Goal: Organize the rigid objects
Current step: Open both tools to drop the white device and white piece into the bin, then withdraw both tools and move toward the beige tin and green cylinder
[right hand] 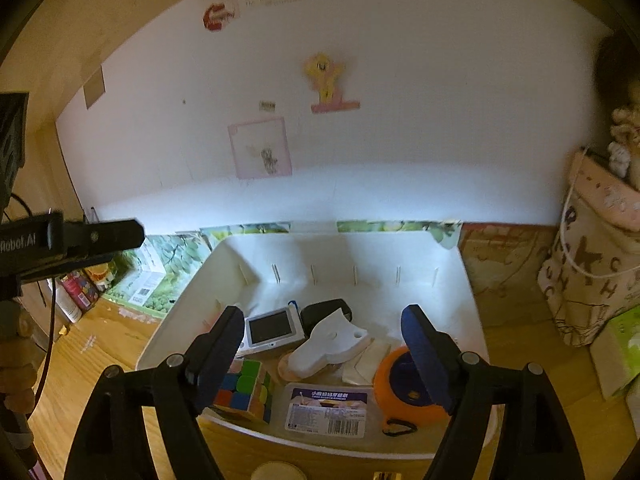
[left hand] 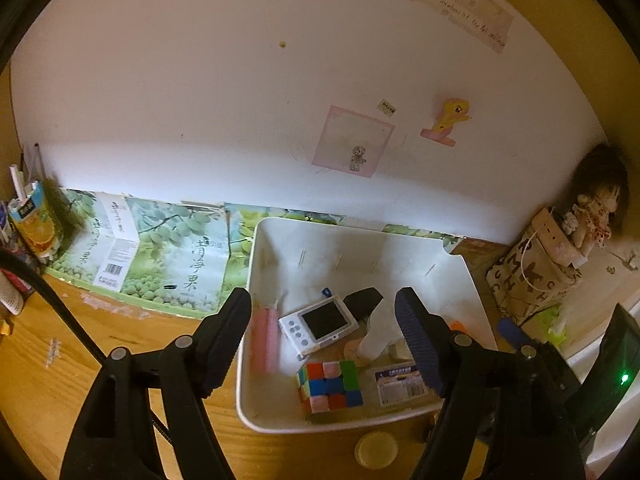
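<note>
Several rigid objects lie in the white bin on the wooden desk: a puzzle cube at 6 o'clock, a handheld screen device at 11, an orange tape measure at 4. Left gripper and right gripper both hover above, jaws wide, nothing between them.

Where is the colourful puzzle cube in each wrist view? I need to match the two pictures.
Left wrist view: the puzzle cube lies in the white bin, bottom centre, near the front wall.
Right wrist view: the puzzle cube is at lower left of the bin, partly behind the right gripper's left finger.
Shared landmark: the small white device with a dark screen, just behind the cube.
</note>
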Demonstrator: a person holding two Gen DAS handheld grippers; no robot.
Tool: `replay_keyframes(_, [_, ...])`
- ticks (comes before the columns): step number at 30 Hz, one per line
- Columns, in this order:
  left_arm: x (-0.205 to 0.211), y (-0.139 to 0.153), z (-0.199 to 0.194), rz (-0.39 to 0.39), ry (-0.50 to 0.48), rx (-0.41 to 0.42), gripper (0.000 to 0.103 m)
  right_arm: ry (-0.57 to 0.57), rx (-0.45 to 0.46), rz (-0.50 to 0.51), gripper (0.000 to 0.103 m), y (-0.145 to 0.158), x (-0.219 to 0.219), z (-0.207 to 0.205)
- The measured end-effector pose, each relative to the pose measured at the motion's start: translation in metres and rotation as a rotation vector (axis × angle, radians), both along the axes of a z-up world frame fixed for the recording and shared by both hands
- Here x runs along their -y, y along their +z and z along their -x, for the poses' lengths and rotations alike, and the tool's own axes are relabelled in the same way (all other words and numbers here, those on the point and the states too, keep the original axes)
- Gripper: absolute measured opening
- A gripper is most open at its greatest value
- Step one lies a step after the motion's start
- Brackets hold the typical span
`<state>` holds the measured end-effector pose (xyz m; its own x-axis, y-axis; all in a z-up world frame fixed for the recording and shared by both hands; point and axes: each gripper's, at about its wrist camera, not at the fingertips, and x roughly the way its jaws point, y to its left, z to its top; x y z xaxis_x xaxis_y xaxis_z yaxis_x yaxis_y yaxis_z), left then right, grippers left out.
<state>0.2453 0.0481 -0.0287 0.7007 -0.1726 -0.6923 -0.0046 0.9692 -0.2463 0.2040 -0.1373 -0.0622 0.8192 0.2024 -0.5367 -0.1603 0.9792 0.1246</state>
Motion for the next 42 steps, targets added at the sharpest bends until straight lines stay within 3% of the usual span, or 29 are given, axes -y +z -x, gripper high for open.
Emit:
replay_keyframes(11, [-0.014, 0.006, 0.043, -0.012, -0.032, 0.005, 0.078, -0.057, 0.046, 0.032, 0.081, 0.014, -0.003, 0.046])
replay_keyframes(23, [-0.019, -0.009, 0.081, -0.004, -0.109, -0.060, 0.078, -0.142, 0.045, 0.079, 0.081, 0.006, -0.016, 0.096])
replay_keyframes(42, [0.004, -0.056, 0.102, -0.019, -0.196, -0.240, 0.077, -0.219, -0.099, 0.131, 0.081, -0.034, -0.001, 0.133])
